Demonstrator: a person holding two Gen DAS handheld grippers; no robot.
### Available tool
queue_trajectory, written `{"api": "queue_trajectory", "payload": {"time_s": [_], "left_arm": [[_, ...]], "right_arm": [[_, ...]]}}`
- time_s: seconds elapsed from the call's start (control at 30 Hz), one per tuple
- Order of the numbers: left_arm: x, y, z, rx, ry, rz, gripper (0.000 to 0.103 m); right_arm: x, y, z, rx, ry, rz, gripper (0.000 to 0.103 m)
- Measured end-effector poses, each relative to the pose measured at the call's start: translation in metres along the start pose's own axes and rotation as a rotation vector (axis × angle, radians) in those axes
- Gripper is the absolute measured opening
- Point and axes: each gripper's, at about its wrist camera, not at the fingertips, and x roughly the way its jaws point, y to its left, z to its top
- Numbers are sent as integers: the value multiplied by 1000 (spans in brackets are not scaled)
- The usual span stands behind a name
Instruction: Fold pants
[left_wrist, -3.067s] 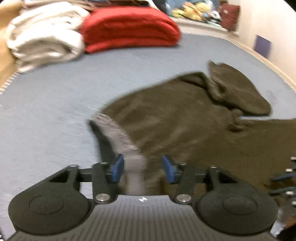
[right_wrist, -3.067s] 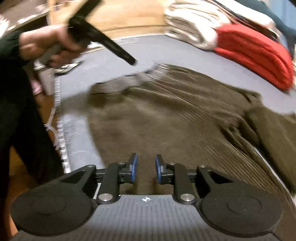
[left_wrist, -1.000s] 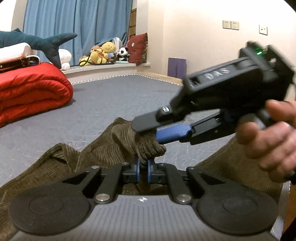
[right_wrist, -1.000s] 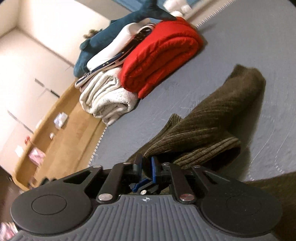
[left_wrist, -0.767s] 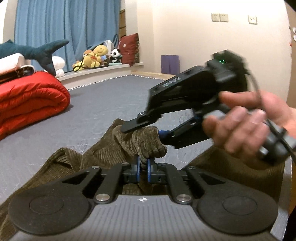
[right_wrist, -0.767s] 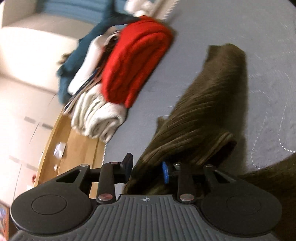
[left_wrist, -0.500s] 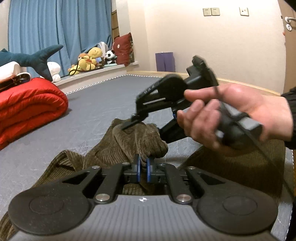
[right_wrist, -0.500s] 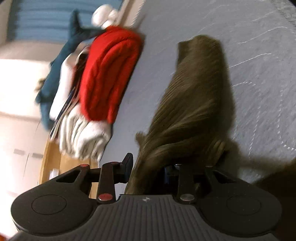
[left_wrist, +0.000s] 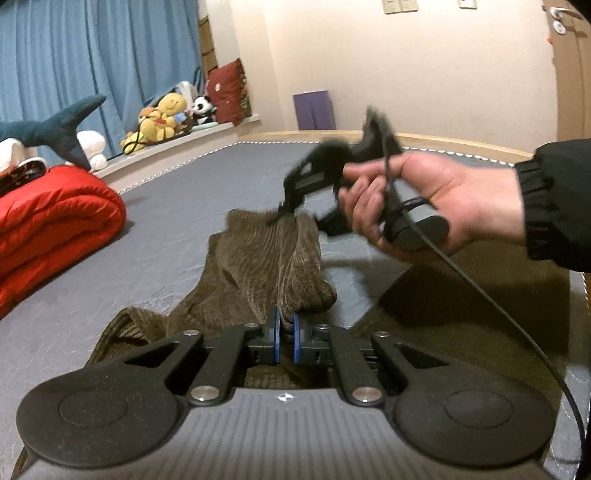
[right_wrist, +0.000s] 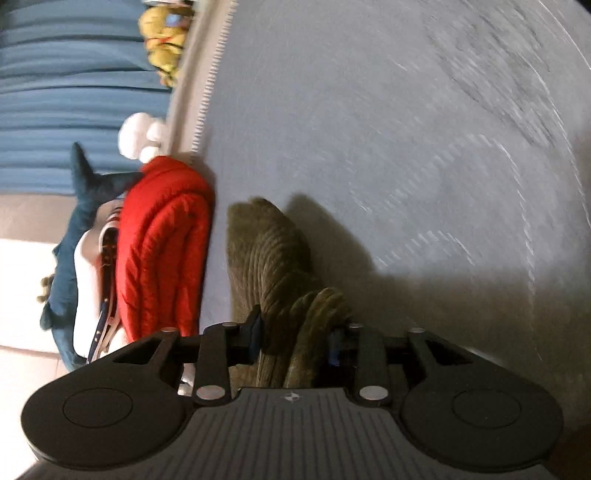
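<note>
Brown corduroy pants (left_wrist: 266, 266) lie bunched on the grey mat (left_wrist: 177, 229). My left gripper (left_wrist: 284, 341) is shut on a fold of them at the near end. In the left wrist view a hand (left_wrist: 424, 206) holds my right gripper (left_wrist: 295, 218), blurred, with its tips at the far end of the raised fold. The right wrist view is rolled sideways. There a thick bunch of the pants (right_wrist: 280, 273) fills the gap of my right gripper (right_wrist: 295, 339), whose jaws are closing with both pads against the cloth.
A folded red quilt (left_wrist: 55, 214) lies at the left, with a plush shark (left_wrist: 55, 133) behind it. Stuffed toys (left_wrist: 162, 118) sit on the window ledge. A black cable (left_wrist: 498, 314) hangs from the right gripper. More of the pants lies spread at the right (left_wrist: 461, 302).
The right gripper rolled over, sank and slid farther along the fold, opened for a moment and now closes on the cloth again. The left gripper stayed shut in place.
</note>
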Motion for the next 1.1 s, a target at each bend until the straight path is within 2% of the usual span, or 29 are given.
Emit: {"api": "queue_trajectory", "payload": {"time_s": [0.1,0.13,0.23,0.3,0.37,0.43,0.47,0.5,0.53,0.57,0.6,0.63,0.67,0.7,0.83,0.93,1.0,1.07,1.1], "left_arm": [[5,10,1,-34,12,21,10],[7,13,2,-49,13,26,11],[9,21,4,-104,5,40,35],[11,24,5,-118,2,62,38],[15,25,5,-126,11,76,38],[20,27,4,-134,25,91,38],[23,28,2,-142,36,90,38],[27,29,1,-146,46,89,38],[31,29,0,-147,56,88,38],[35,29,-2,-148,66,85,40],[40,30,-4,-151,75,79,41],[47,29,-5,-156,89,71,47],[55,30,-7,-160,106,62,57],[64,31,-10,-161,128,53,61],[97,31,-23,-165,205,40,63],[111,32,-31,-191,237,13,62],[117,28,-32,-151,249,19,57],[118,27,-30,-90,247,34,15],[118,28,-27,-78,252,40,14]], "right_arm": [[-14,38,0,-181,-56,40,16],[-17,49,5,-226,-73,58,9],[-33,81,20,-382,-117,88,8],[-49,91,36,-462,-174,93,8],[-70,87,64,-433,-291,77,7],[-110,61,97,-319,-496,78,7],[-127,48,109,-286,-607,42,7],[-143,32,120,-260,-720,-47,8],[-153,10,134,-209,-780,-158,8],[-156,-15,148,-131,-777,-248,8],[-157,-39,158,-74,-748,-293,9],[-155,-61,164,-47,-723,-334,11],[-152,-74,168,-55,-702,-380,13],[-147,-85,172,-81,-665,-417,13],[-142,-99,180,-168,-605,-428,16],[-142,-98,190,-155,-604,-396,17],[-146,-100,196,-151,-600,-398,17],[-136,-87,189,-163,-590,-402,16],[-134,-82,194,-175,-584,-415,14]]}}
